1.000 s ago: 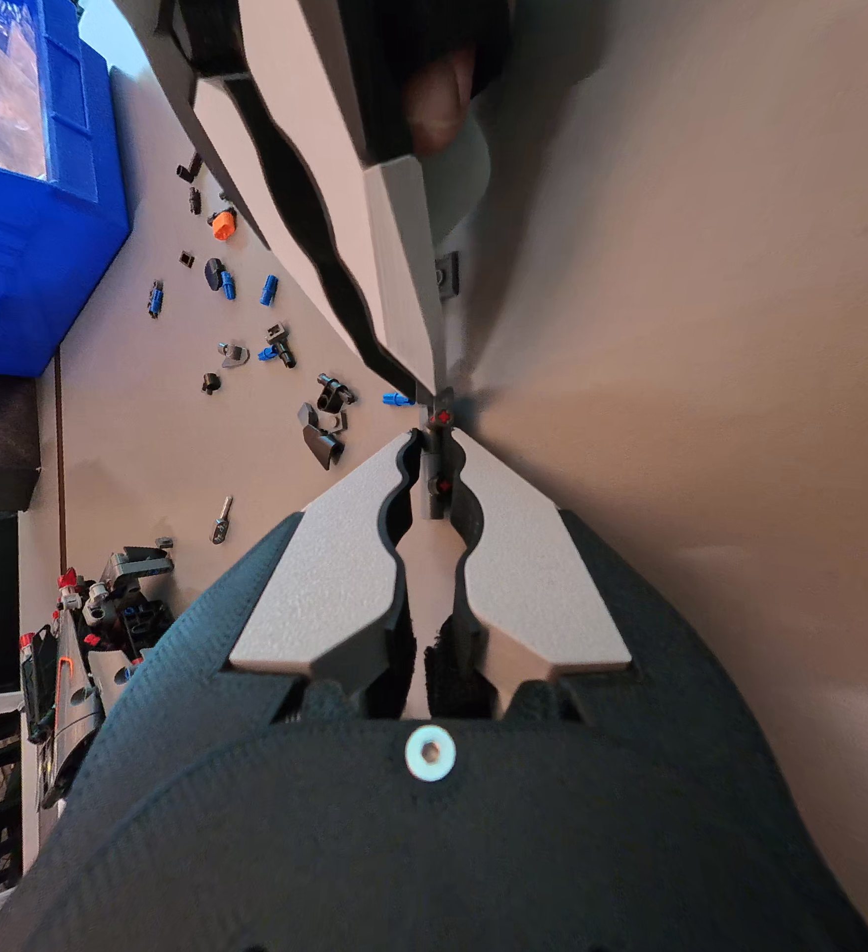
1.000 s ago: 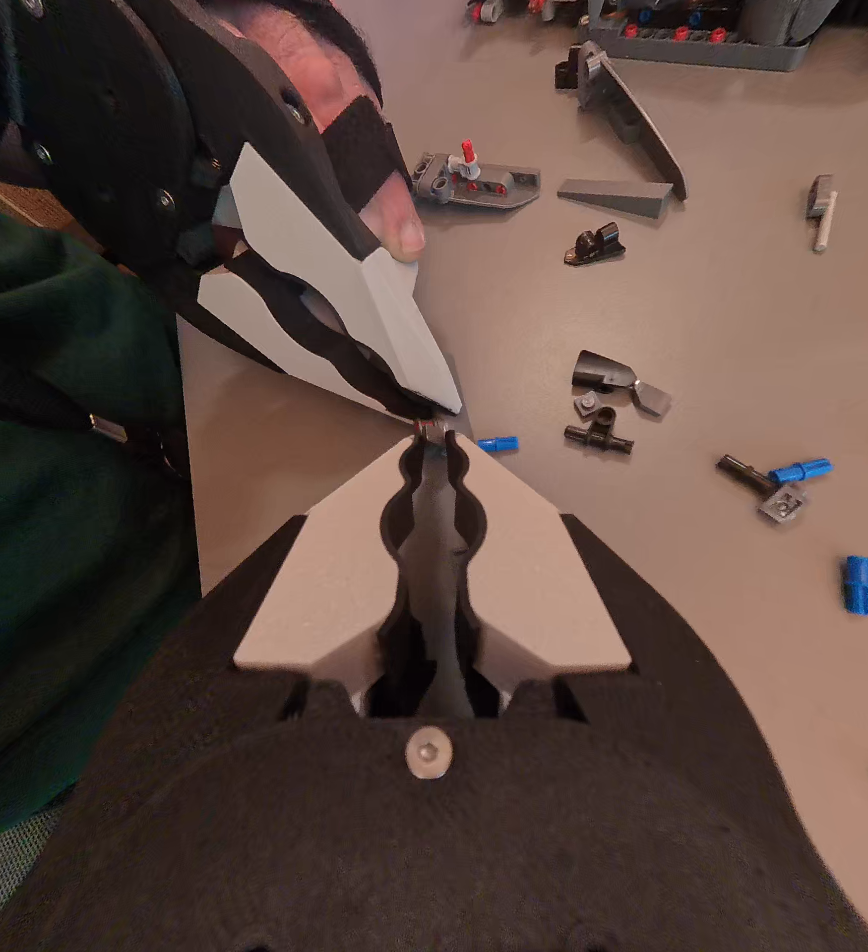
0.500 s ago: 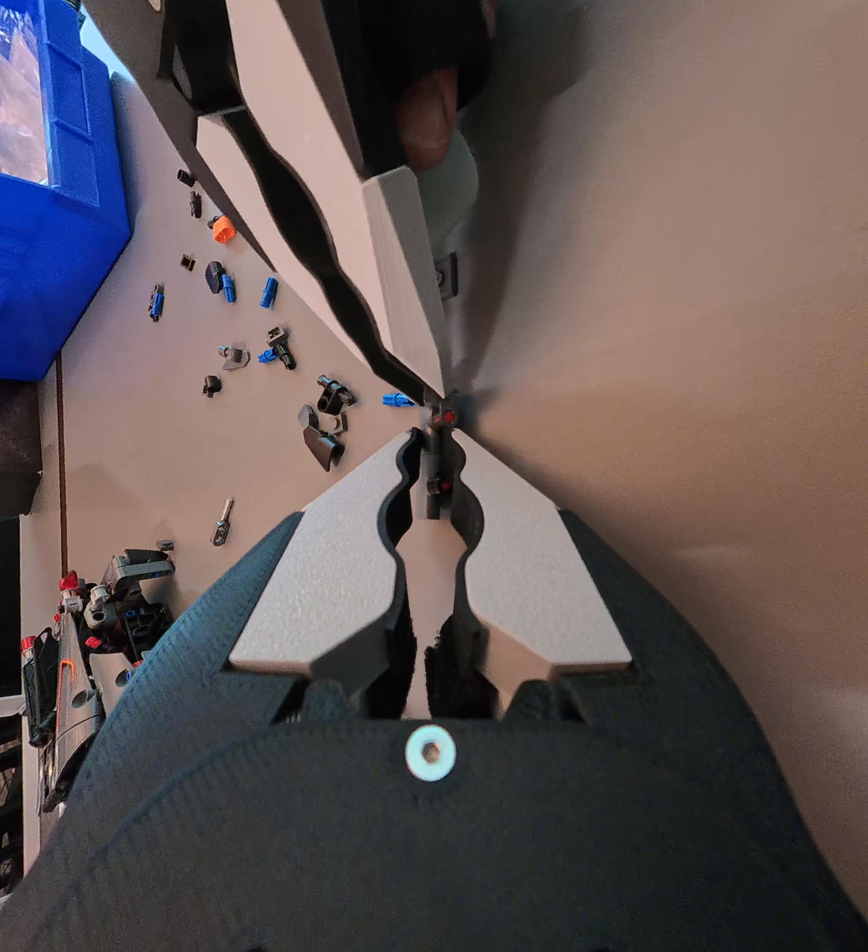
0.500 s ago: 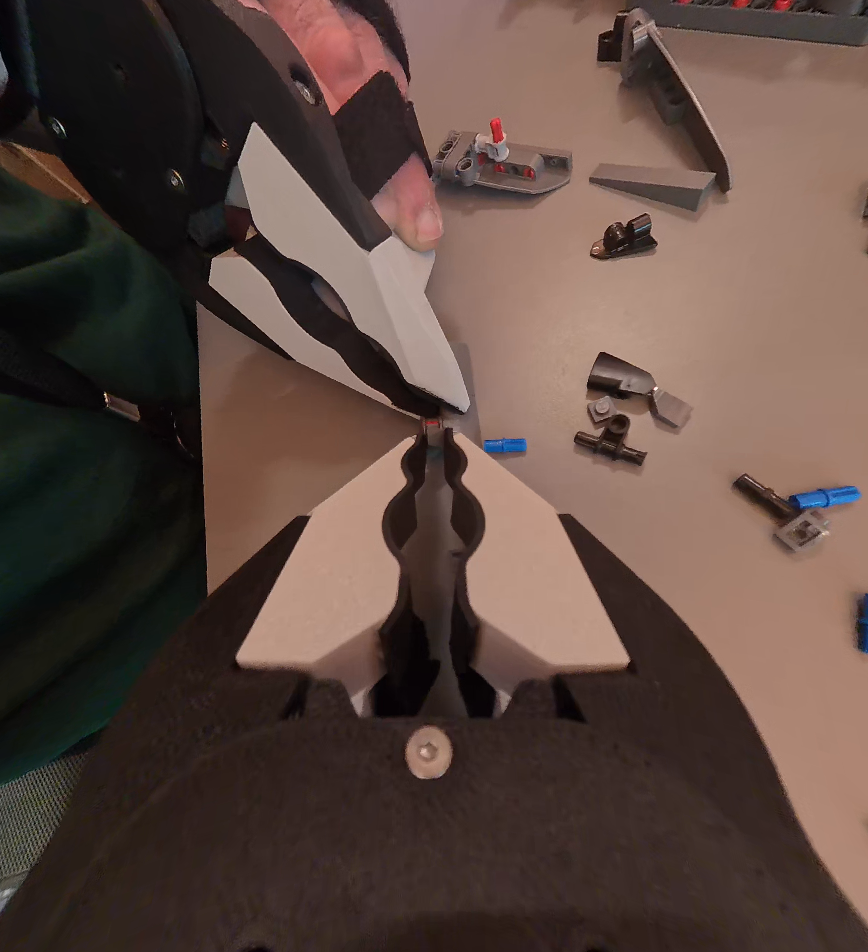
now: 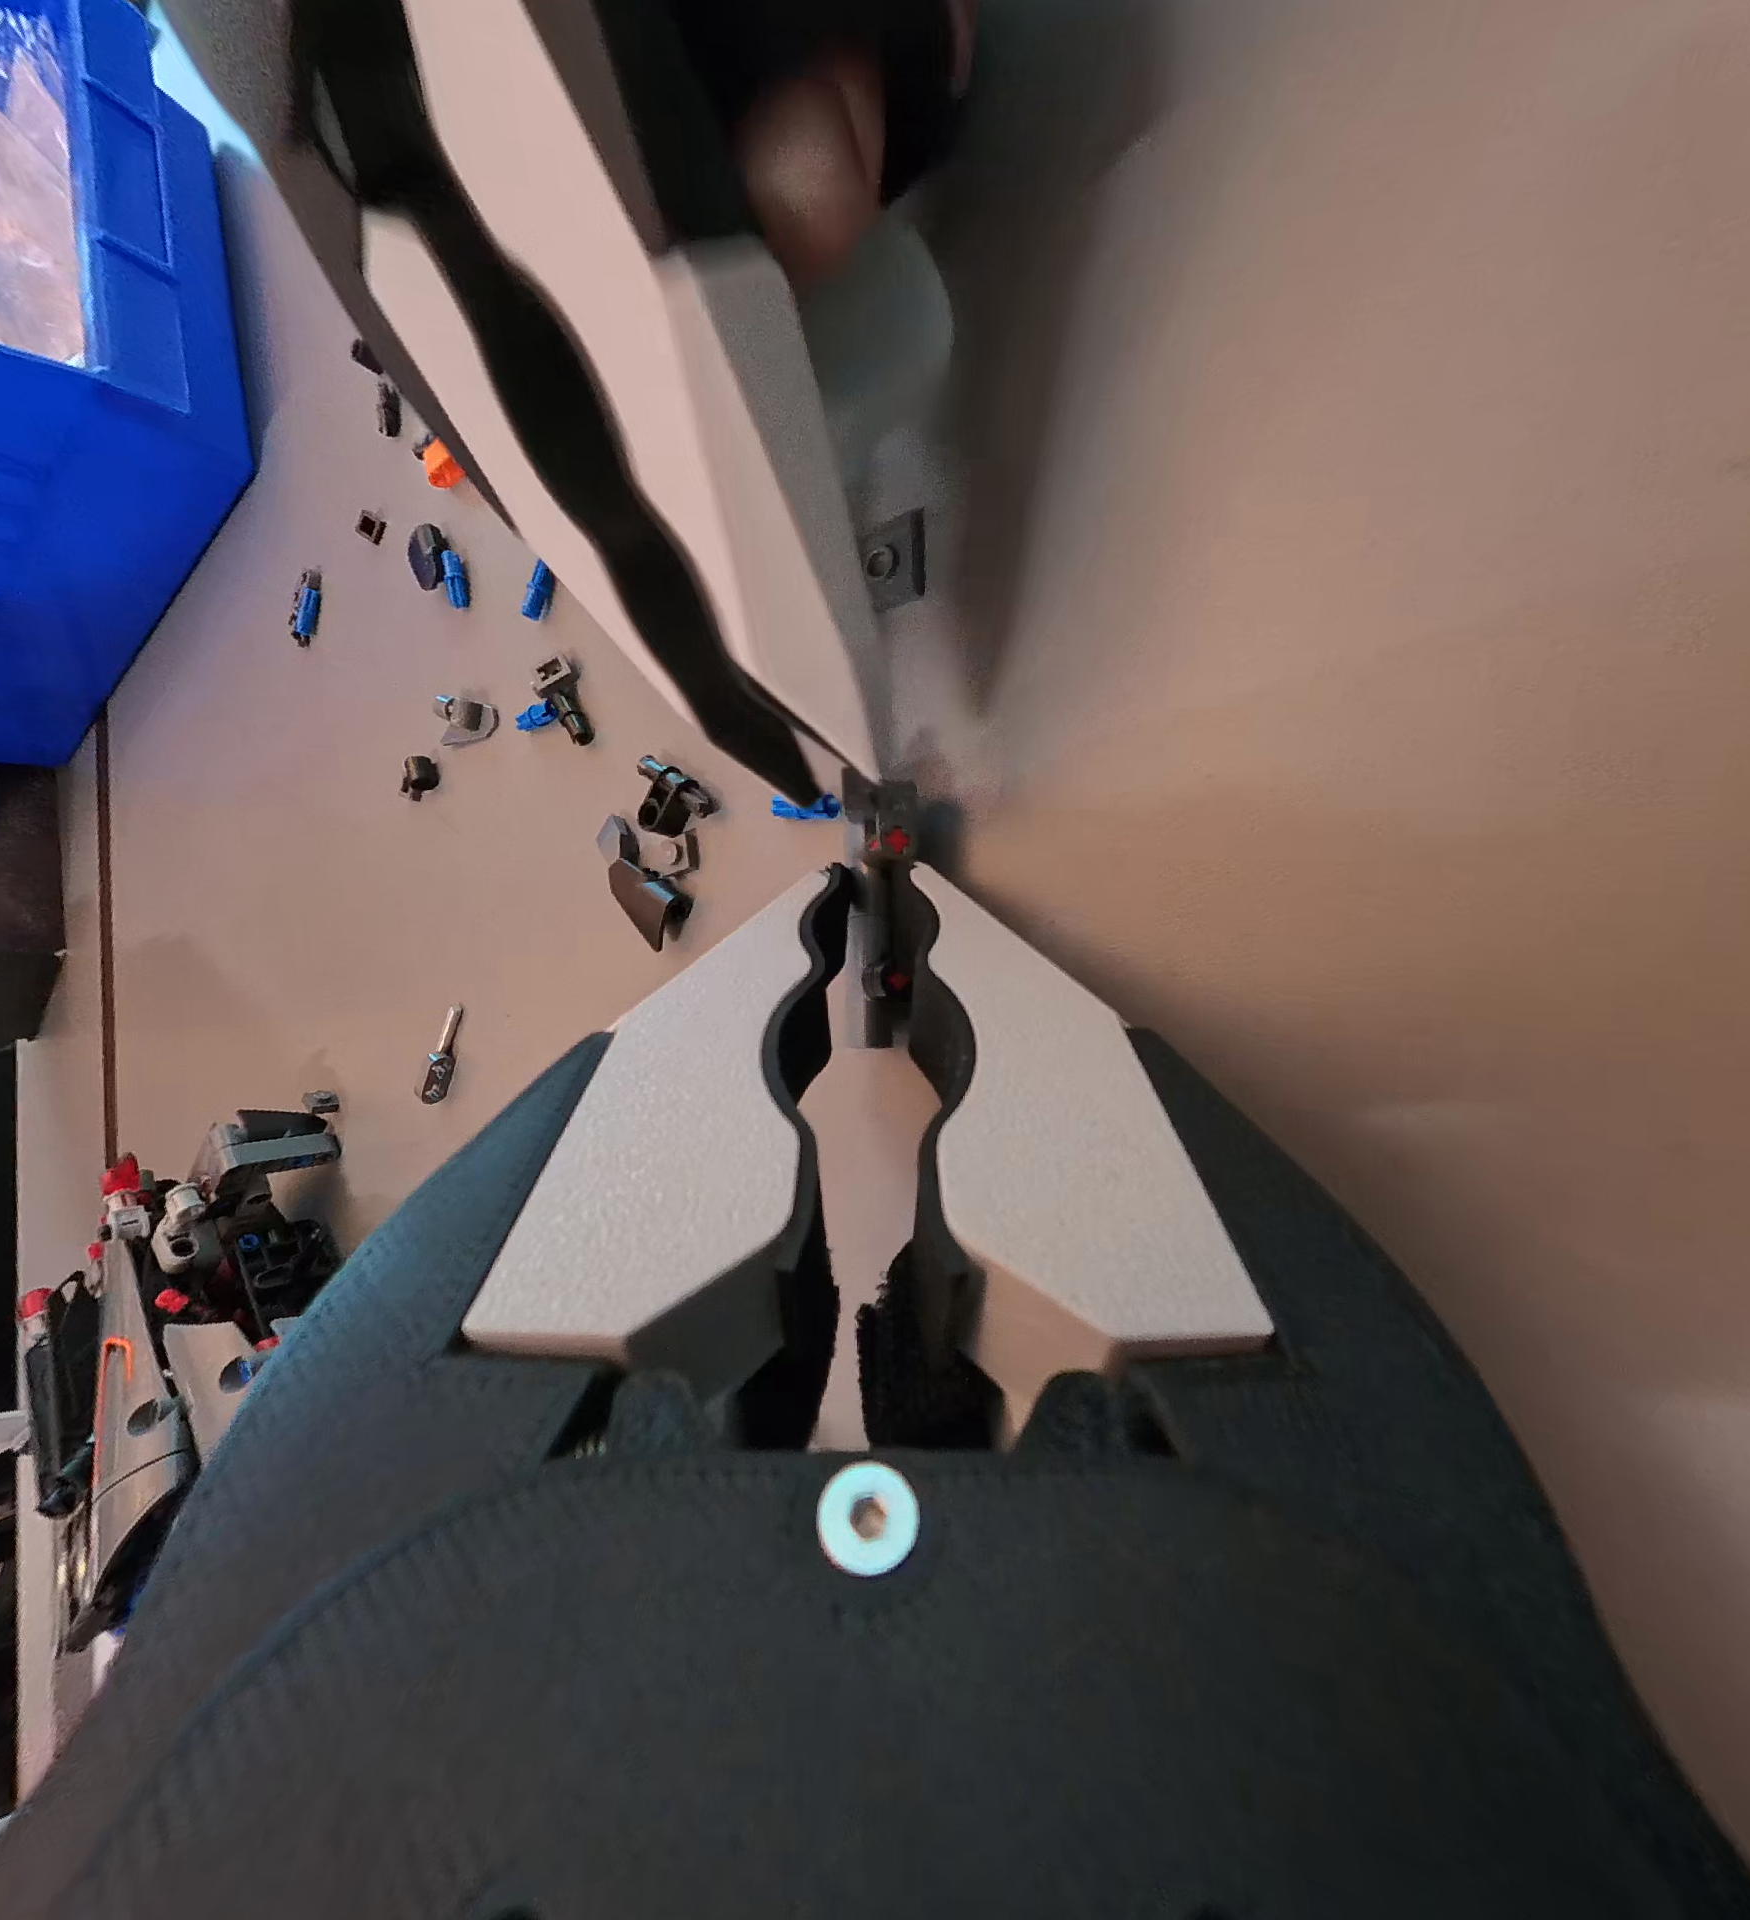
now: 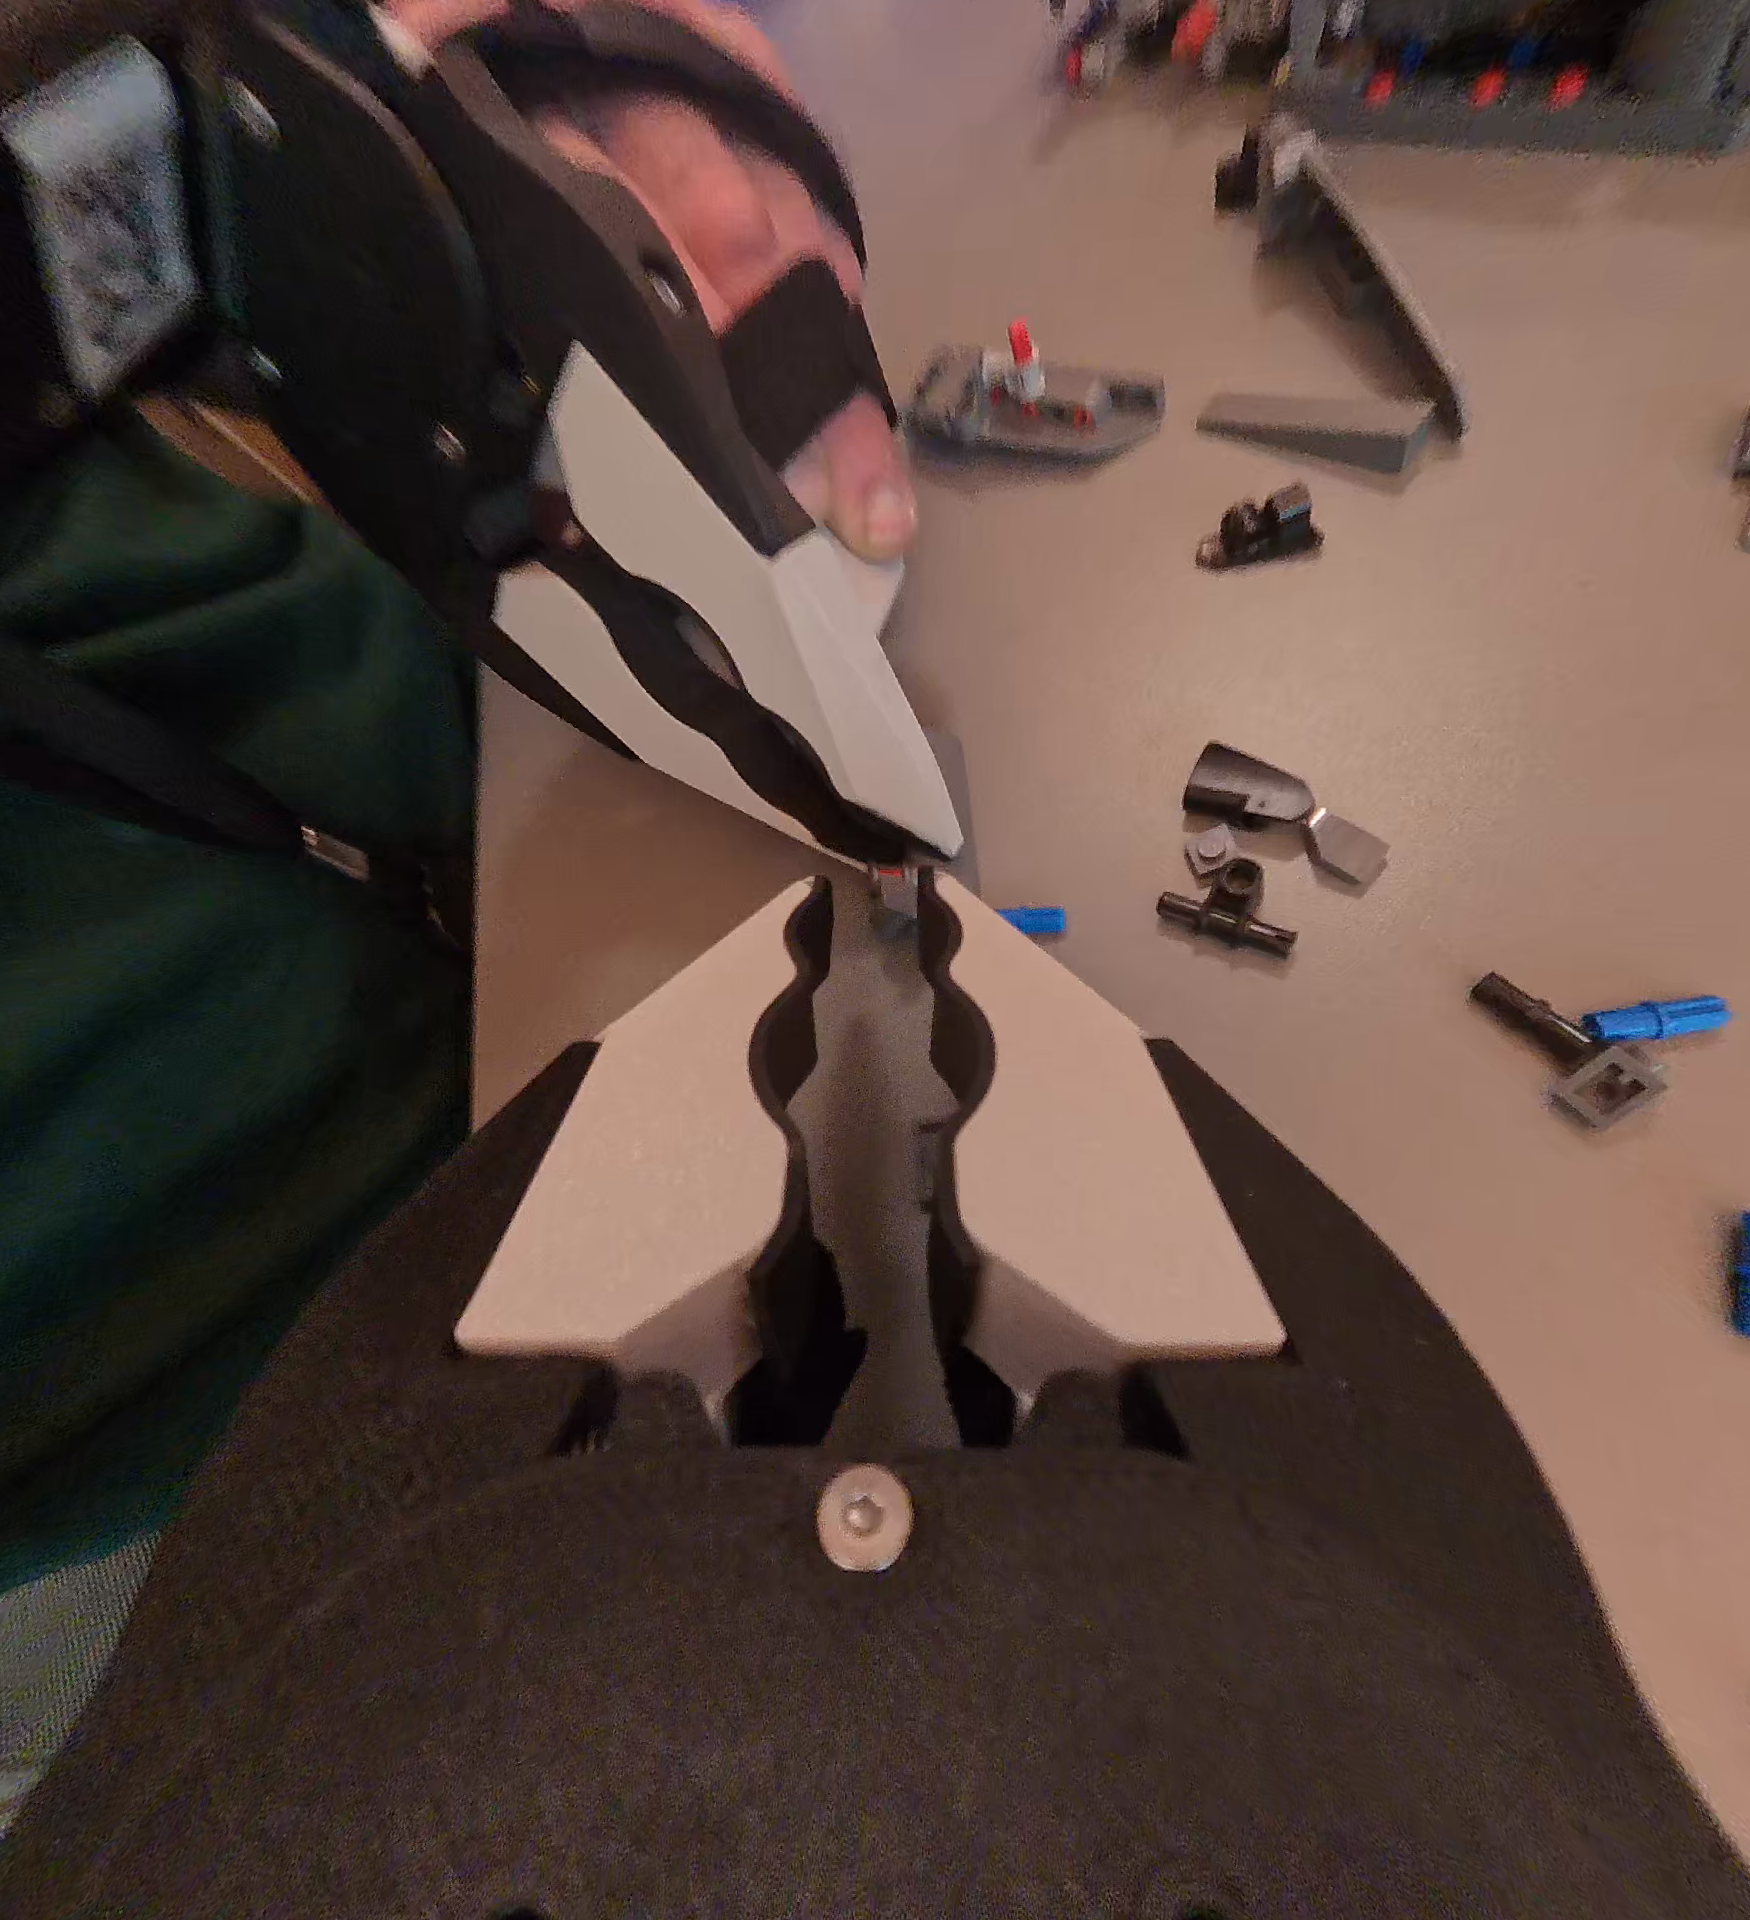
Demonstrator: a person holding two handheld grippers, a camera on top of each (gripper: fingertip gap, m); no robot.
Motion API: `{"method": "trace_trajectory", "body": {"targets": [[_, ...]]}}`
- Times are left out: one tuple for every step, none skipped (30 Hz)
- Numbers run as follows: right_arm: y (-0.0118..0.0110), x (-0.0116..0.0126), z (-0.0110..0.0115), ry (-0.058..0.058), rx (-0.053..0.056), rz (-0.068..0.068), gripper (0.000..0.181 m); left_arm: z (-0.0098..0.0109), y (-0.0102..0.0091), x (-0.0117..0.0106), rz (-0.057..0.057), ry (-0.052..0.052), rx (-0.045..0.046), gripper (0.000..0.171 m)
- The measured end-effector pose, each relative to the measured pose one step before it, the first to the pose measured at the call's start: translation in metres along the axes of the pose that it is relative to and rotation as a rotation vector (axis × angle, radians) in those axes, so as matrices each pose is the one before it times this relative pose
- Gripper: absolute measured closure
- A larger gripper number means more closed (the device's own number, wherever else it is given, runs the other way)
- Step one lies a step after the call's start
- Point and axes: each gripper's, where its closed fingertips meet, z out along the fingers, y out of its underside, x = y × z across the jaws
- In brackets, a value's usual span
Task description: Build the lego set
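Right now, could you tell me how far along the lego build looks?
Done: a partly built model stands at the table edge, with a small grey sub-assembly nearby. In hand: the left gripper is shut on a dark grey beam with red pins, meeting the right gripper tip to tip. Left: many loose pieces, such as blue pins, remain scattered.

Left gripper (image 5: 876,883): two pale grey wedge-shaped fingers (image 5: 684,1143) with wavy black inner pads, seated in a dark textured body bearing one silver screw (image 5: 867,1519) behind the fingers. Right gripper (image 6: 876,883): matching grey fingers (image 6: 642,1164), black body, one silver screw (image 6: 863,1521). Black strap (image 6: 798,364) crosses the hand (image 6: 746,229); dark green sleeve (image 6: 175,935) alongside.
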Motion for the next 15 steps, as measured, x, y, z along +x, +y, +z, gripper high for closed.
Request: {"method": "trace_trajectory", "body": {"targets": [[-0.00432,-0.00184,-0.00480,-0.0084,0.0435,0.0037,0.168,0.00004,-0.00008,-0.00008,-0.0115,0.0074,0.00180,0.165],[-0.00038,-0.00042,-0.00309,0.0073,0.0159,-0.0009,0.167,0.00022,-0.00039,0.00003,-0.0239,0.0136,0.00824,0.165],[0.00249,0.00086,-0.00178,0.0200,-0.0031,0.0001,0.164,0.00022,-0.00027,-0.00007,-0.0328,0.0207,0.01124,0.165],[0.00413,0.00156,-0.00090,0.0280,-0.0147,-0.0036,0.162,-0.00005,-0.00019,0.00001,-0.0354,0.0231,0.00914,0.165],[0.00242,0.00062,-0.00041,0.0292,-0.0075,-0.0143,0.160,-0.00016,-0.00032,-0.00046,-0.0236,0.0156,0.00808,0.165],[0.00081,0.00035,-0.00002,0.0307,-0.0010,-0.0224,0.157,0.00005,-0.00030,-0.00015,-0.0197,0.0132,0.00671,0.165],[0.00151,0.00177,0.00047,0.0376,-0.0082,-0.0201,0.155,-0.00013,-0.00022,0.00004,-0.0254,0.0167,0.00221,0.166],[0.00150,0.00164,0.00110,0.0351,-0.0131,-0.0232,0.155,-0.00054,-0.00033,0.00017,-0.0234,0.0182,0.00021,0.166],[-0.00068,0.00071,0.00115,0.0322,0.0001,-0.0318,0.155,-0.00045,-0.00071,0.00097,-0.0253,0.0226,0.00382,0.166],[-0.00231,0.00148,0.00095,0.0356,0.0073,-0.0270,0.155,-0.00056,-0.00094,0.00151,-0.0266,0.0257,0.00583,0.166],[-0.00133,-0.00217,0.00152,0.0070,-0.0017,-0.0198,0.155,-0.00077,-0.00103,0.00127,-0.0227,0.0222,0.00739,0.166],[-0.00114,-0.00132,0.00132,0.0081,-0.0038,-0.0162,0.156,-0.00083,-0.00127,0.00065,-0.0199,0.0177,0.00907,0.166],[-0.00118,-0.00011,0.00110,0.0132,-0.0007,-0.0175,0.158,-0.00077,-0.00083,-0.00002,-0.0188,0.0144,0.00703,0.166],[0.00099,-0.00144,0.00185,-0.0011,-0.0125,-0.0104,0.160,-0.00014,0.00040,0.00029,-0.0167,0.0156,-0.00015,0.166],[0.00136,-0.00096,0.00206,-0.0044,-0.0126,-0.0019,0.162,0.00063,0.00138,0.00058,-0.0143,0.0162,-0.00356,0.166]]}}
